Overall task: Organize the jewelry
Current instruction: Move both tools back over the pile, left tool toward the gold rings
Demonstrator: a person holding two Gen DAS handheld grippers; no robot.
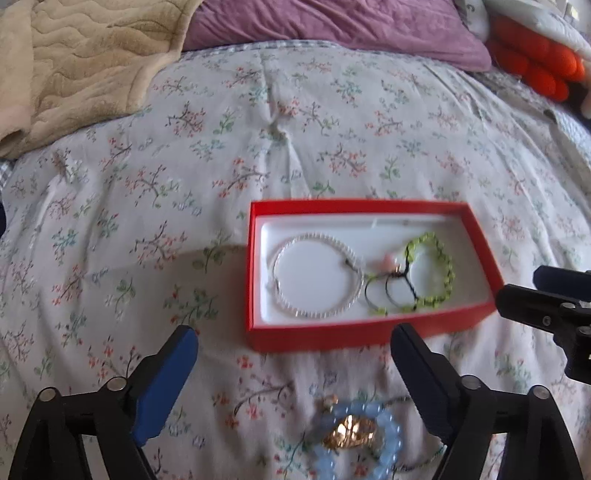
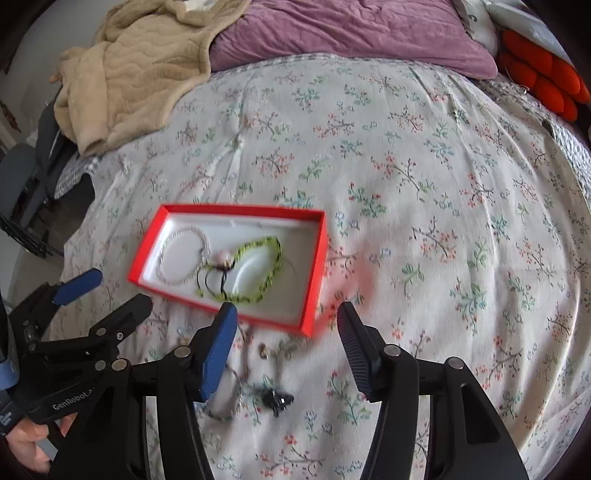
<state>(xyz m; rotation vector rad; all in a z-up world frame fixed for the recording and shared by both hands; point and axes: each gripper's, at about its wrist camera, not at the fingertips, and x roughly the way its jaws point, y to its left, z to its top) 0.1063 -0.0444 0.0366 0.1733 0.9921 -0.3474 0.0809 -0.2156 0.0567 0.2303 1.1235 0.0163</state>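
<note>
A red box [image 1: 369, 334] [image 2: 147, 254] with a white inside lies on the flowered bedspread. In it rest a pearl bracelet [image 1: 314, 277] [image 2: 181, 258], a green beaded bracelet [image 1: 439, 273] [image 2: 266, 280] and a small pink charm on black cord [image 1: 388, 264]. My left gripper [image 1: 291, 341] [image 2: 105, 290] hangs open just in front of the box with nothing between its fingers. Below it on the spread lie a light-blue bead bracelet [image 1: 391, 432] and a gold piece [image 1: 349, 432]. My right gripper [image 2: 286, 317] is open too, over a thin chain [image 2: 236, 380] and a black piece [image 2: 277, 400] on the cloth.
A beige blanket [image 2: 140, 70] is heaped at the back left, a purple pillow [image 2: 351, 33] at the back, an orange cushion [image 2: 543, 81] at the far right. A hand [image 2: 26, 443] holds the left gripper's handle at the bed's left edge.
</note>
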